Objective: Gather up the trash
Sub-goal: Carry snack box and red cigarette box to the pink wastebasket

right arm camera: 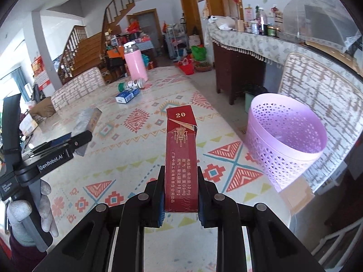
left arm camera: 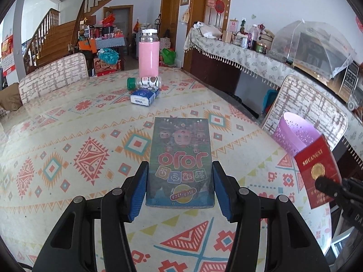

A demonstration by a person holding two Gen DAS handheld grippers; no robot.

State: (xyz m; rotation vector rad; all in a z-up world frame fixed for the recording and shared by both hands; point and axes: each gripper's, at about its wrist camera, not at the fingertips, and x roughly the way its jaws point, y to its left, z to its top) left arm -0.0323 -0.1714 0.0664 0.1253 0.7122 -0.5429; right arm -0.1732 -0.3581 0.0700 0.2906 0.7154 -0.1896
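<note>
Left gripper (left arm camera: pixel 179 188) has its jaws clamped on a flat cartoon-print box (left arm camera: pixel 180 161) above the patterned desk (left arm camera: pixel 68 136). Farther back sit a pink bottle (left arm camera: pixel 148 54), a tipped green-capped jar (left arm camera: pixel 144 82), and what's probably a tissue pack (left arm camera: pixel 144 96). Right gripper (right arm camera: pixel 180 195) pinches a red cigarette pack (right arm camera: pixel 181 158), just beside the lilac perforated basket (right arm camera: pixel 285 140).

Table (left arm camera: pixel 56 136) w/ pink bottle (left arm camera: pixel 148 55), jar (left arm camera: pixel 145 82), tissue pack (left arm camera: pixel 144 96), basket (right arm camera: pixel 285 136).
</note>
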